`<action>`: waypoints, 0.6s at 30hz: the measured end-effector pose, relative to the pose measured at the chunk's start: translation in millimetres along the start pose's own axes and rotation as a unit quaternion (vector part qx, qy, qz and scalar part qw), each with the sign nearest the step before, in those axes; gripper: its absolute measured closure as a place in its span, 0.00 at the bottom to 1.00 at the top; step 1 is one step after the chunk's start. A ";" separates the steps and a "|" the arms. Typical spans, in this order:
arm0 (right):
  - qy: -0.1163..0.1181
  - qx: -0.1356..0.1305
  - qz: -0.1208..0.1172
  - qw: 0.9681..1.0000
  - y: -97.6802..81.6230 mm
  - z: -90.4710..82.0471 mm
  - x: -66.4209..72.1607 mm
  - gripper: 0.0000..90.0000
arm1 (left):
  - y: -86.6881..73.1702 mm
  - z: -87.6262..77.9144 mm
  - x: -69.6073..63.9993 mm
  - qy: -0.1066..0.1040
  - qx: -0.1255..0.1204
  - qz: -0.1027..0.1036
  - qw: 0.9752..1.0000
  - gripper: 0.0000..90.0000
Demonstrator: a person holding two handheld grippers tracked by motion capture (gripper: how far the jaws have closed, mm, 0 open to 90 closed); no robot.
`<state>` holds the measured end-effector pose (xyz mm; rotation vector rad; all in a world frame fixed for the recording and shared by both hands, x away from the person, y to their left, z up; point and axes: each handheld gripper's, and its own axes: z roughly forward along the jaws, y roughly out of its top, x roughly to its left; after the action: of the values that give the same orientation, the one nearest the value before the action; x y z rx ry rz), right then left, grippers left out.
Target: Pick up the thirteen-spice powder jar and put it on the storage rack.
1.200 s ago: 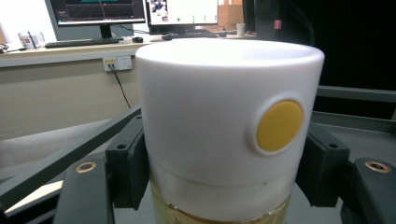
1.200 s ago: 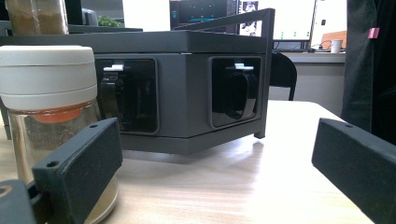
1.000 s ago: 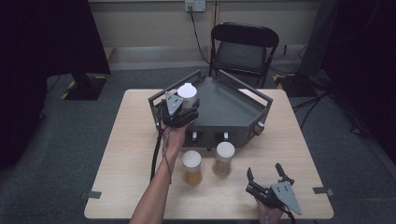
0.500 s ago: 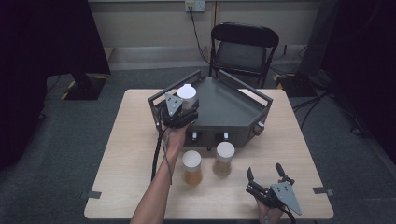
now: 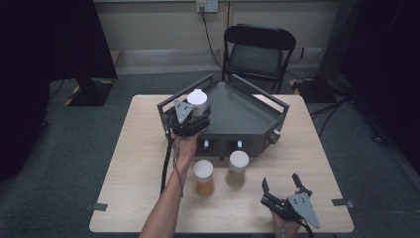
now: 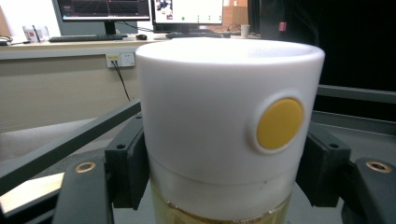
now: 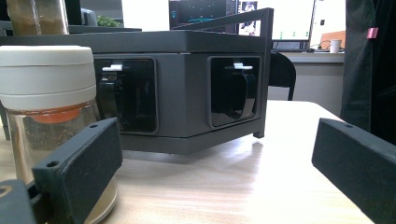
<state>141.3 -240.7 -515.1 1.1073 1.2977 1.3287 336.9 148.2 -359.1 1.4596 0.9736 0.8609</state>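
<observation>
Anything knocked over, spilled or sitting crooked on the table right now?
Nothing stands out. The two jars in front of the dark rack stand upright with lids on, and no spill shows on the table. The left tool holds a third white-lidded jar upright at the rack; the right tool rests open.

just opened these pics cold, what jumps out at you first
First the white-capped jar with a yellow dot, clamped in the left gripper above the left corner of the dark grey angular rack in the middle of the table. Next, two more white-capped jars stand on the table just in front of the rack. The right gripper rests open near the front right edge.
</observation>
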 end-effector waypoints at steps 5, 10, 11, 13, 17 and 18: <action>0.000 0.000 0.000 1.000 0.0 0.0 0.0 0.01 | -0.8 0.3 1.0 -0.002 -0.002 0.002 1.000 0.34; 0.000 0.000 0.000 1.000 0.1 0.1 -0.1 0.01 | -0.9 0.0 4.1 -0.008 -0.007 -0.012 1.000 0.30; 0.000 0.000 0.000 1.000 0.0 0.0 -0.1 0.01 | -0.1 0.0 4.4 -0.007 -0.007 -0.013 1.000 0.28; 0.000 0.000 0.000 1.000 0.0 0.1 -0.2 0.01 | 1.1 0.1 5.5 -0.007 -0.007 -0.018 1.000 0.23; 0.000 0.000 0.000 1.000 0.0 0.0 -0.2 0.01 | 0.5 -0.7 6.9 -0.011 -0.014 -0.023 1.000 0.15; 0.000 0.000 -0.001 1.000 0.1 0.0 0.0 0.01 | 0.4 -0.5 7.3 -0.012 -0.014 -0.025 1.000 0.10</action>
<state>141.3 -240.7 -515.1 1.1066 1.2986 1.3273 339.3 155.0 -358.7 1.4128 0.9727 0.8160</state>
